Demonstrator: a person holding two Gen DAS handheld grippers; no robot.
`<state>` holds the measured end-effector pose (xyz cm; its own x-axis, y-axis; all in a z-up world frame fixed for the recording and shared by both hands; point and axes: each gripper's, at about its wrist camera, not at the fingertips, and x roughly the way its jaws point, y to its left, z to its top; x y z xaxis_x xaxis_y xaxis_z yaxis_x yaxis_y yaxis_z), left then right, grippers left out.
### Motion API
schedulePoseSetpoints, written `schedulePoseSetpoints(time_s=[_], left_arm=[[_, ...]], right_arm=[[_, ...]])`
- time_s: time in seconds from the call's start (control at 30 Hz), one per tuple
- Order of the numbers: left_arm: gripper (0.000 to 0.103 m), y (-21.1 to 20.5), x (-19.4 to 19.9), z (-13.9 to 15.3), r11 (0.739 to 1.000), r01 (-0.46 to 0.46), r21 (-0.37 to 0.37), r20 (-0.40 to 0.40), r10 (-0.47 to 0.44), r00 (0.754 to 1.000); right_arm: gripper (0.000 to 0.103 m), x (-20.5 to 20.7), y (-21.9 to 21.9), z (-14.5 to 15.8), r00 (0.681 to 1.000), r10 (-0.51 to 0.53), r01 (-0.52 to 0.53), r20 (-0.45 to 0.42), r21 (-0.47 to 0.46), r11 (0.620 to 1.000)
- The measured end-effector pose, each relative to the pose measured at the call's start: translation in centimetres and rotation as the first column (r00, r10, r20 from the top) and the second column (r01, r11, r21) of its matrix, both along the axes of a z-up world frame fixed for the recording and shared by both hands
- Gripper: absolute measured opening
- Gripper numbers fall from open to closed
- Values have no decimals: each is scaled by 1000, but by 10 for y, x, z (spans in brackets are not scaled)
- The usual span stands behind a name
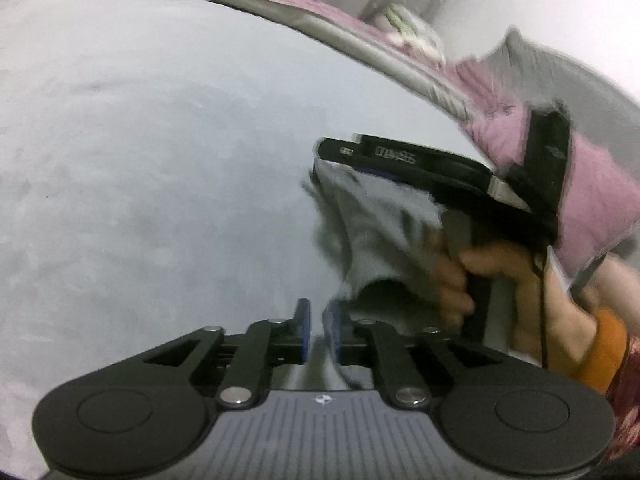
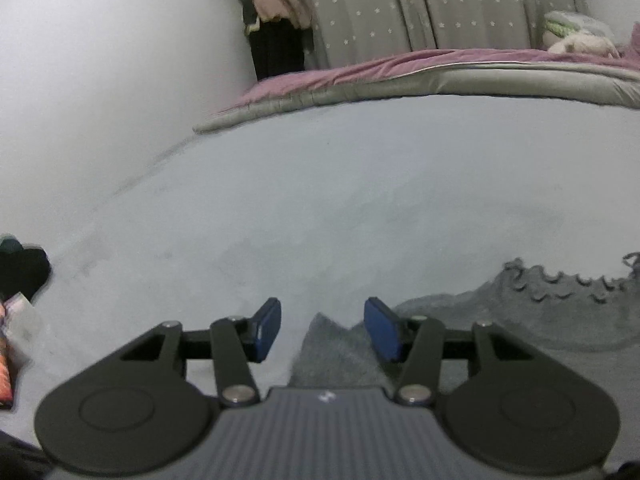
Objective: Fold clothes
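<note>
grey garment half lifted off the pale bed sheet, one end pinched by the left gripper.

the left gripper (image 1: 320, 328) is clenched on a fold of the grey garment (image 1: 376, 216), which rises from it toward the right gripper (image 1: 320, 160); whether that one bites the cloth there i cannot tell, the view is blurred. in the right wrist view the right gripper (image 2: 322, 330) stands released, a corner of the grey garment (image 2: 520, 312) between its fingers and its ruffled edge trailing to the right over the bed sheet (image 2: 320, 200). the cloth's long axis runs between the two grippers, so any fold turns on the right one closing.
</note>
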<state>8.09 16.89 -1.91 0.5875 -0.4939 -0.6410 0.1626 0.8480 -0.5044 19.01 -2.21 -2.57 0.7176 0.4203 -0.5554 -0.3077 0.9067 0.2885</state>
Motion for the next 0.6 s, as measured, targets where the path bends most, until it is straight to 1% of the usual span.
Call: schedulePoseSetpoints(time_s=[0.03, 0.1, 0.27, 0.4, 0.47, 0.53, 0.6], left_arm=[[23, 1, 1, 0, 1000, -12, -23, 4, 13, 1000], [34, 2, 4, -1, 997, -37, -69, 9, 37, 999], [36, -2, 18, -11, 985, -86, -150, -10, 85, 996], [36, -15, 30, -18, 983, -98, -152, -11, 97, 995], [35, -24, 37, -21, 988, -96, -120, -11, 96, 995], [35, -31, 40, -22, 993, -105, -58, -31, 104, 994], [24, -35, 35, -21, 993, -115, 29, -46, 116, 992]], right_arm=[[48, -1, -8, 5, 1000, -4, 4, -1, 20, 1000], [48, -8, -30, 10, 1000, -29, 30, -2, 14, 999], [48, -26, -84, 21, 996, -93, 93, -4, 0, 996], [48, -42, -131, 27, 988, -152, 152, -15, -6, 988], [48, -54, -158, 25, 981, -191, 192, -34, -3, 981], [48, -65, -181, 22, 972, -231, 231, -46, -15, 973], [48, -76, -203, 20, 961, -273, 272, -53, -28, 962]])
